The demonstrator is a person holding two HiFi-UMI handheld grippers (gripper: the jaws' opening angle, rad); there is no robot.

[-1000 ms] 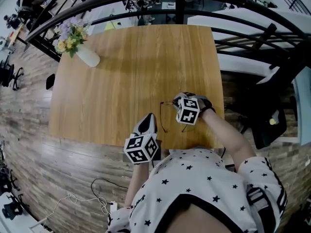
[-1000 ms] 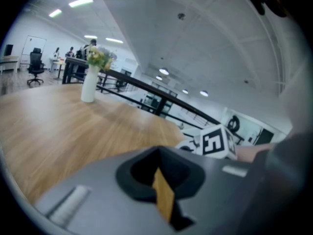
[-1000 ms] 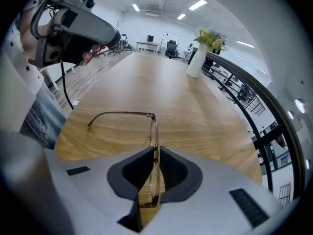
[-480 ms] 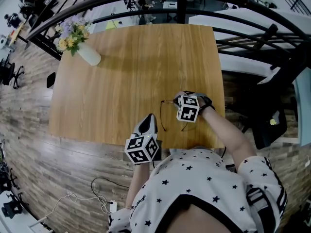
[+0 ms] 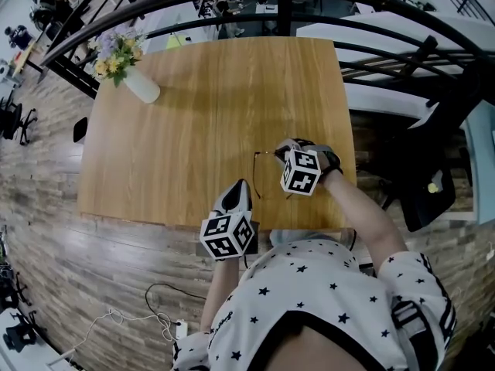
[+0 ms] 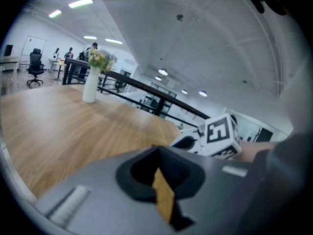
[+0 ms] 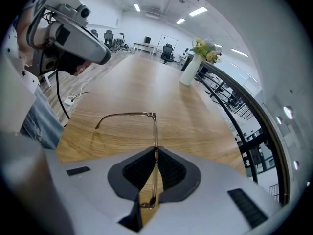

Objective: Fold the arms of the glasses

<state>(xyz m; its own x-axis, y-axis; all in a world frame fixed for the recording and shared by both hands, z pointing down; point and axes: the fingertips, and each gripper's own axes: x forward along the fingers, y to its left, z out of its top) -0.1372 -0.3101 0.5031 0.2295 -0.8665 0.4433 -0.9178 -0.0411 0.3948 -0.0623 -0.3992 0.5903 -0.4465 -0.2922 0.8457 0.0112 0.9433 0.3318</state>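
Thin metal-framed glasses (image 5: 256,178) rest near the front edge of the wooden table (image 5: 193,114). My right gripper (image 5: 283,151) is shut on their front frame (image 7: 155,131), which runs edge-on between the jaws. One arm (image 7: 124,114) stands unfolded, reaching left from the hinge over the tabletop. The other arm is hidden. My left gripper (image 5: 238,187) hovers at the table's front edge, a short way left of the glasses. It is shut with nothing in it (image 6: 158,150), and the right gripper's marker cube (image 6: 221,131) shows ahead of it.
A white vase of flowers (image 5: 139,87) stands at the table's far left corner, also visible as the vase (image 7: 188,72). A black railing (image 5: 387,29) curves behind the table. A dark chair (image 5: 429,195) sits to the right. Cables (image 5: 147,308) lie on the floor.
The right gripper has tipped slightly and shifted a touch away from me with the glasses. The left gripper has stayed still.
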